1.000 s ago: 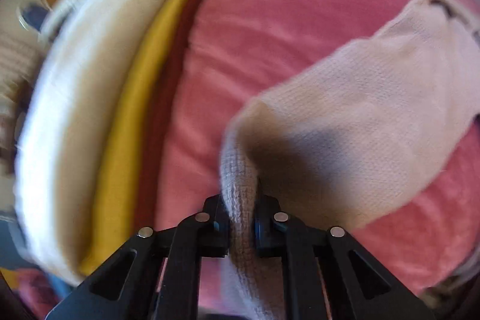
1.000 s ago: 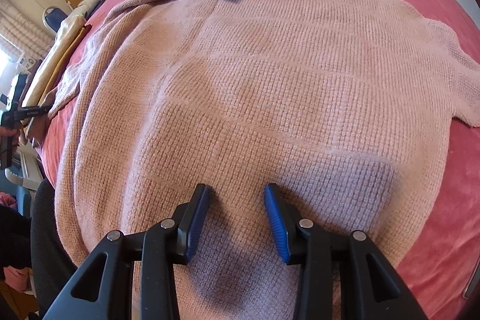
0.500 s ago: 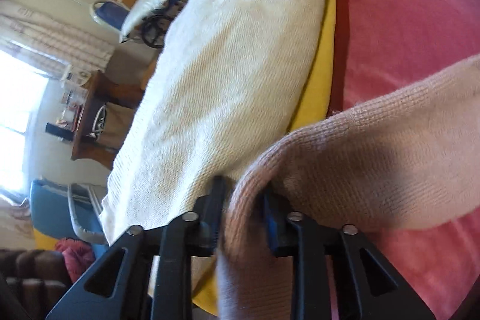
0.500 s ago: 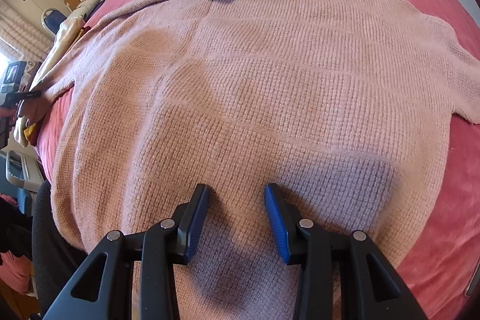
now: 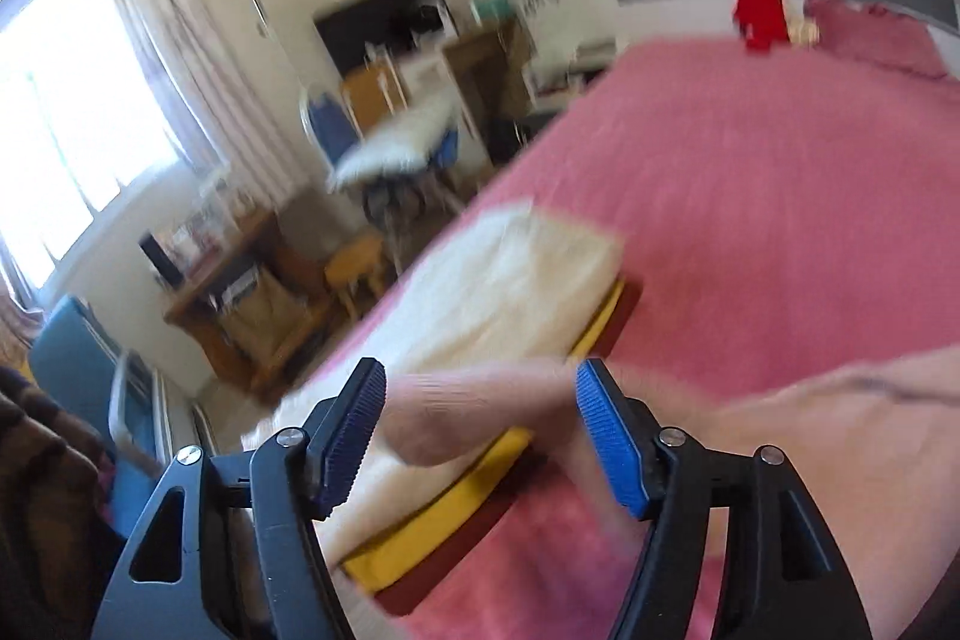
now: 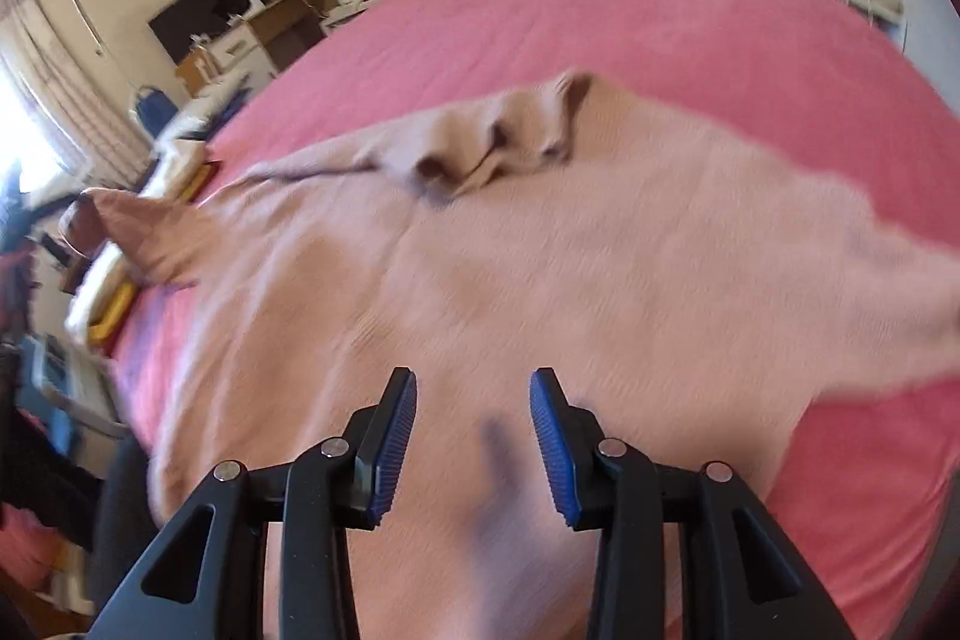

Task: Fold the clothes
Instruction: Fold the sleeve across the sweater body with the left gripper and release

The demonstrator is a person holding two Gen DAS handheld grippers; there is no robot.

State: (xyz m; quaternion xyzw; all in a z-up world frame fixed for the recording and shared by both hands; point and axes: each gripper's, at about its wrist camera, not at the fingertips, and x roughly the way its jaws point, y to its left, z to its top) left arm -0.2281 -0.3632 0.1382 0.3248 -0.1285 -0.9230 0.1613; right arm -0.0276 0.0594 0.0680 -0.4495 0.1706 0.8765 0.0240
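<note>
Sweater (image 6: 540, 250) sleeve (image 5: 480, 412) lies loose between the left hand-held gripper (image 5: 480, 436)'s just-opening jaws; it could flop onto the folded pile (image 5: 480, 292); right hand-held gripper (image 6: 474, 436) half-open, empty.

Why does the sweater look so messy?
The sweater lies crooked: its hem is rumpled into waves, and one sleeve hangs loose between the open left gripper, over the folded pile.

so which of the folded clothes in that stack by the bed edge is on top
The cream knit. It lies over the yellow garment, of which only an edge strip shows; a dark red layer sits at the bottom.
</note>
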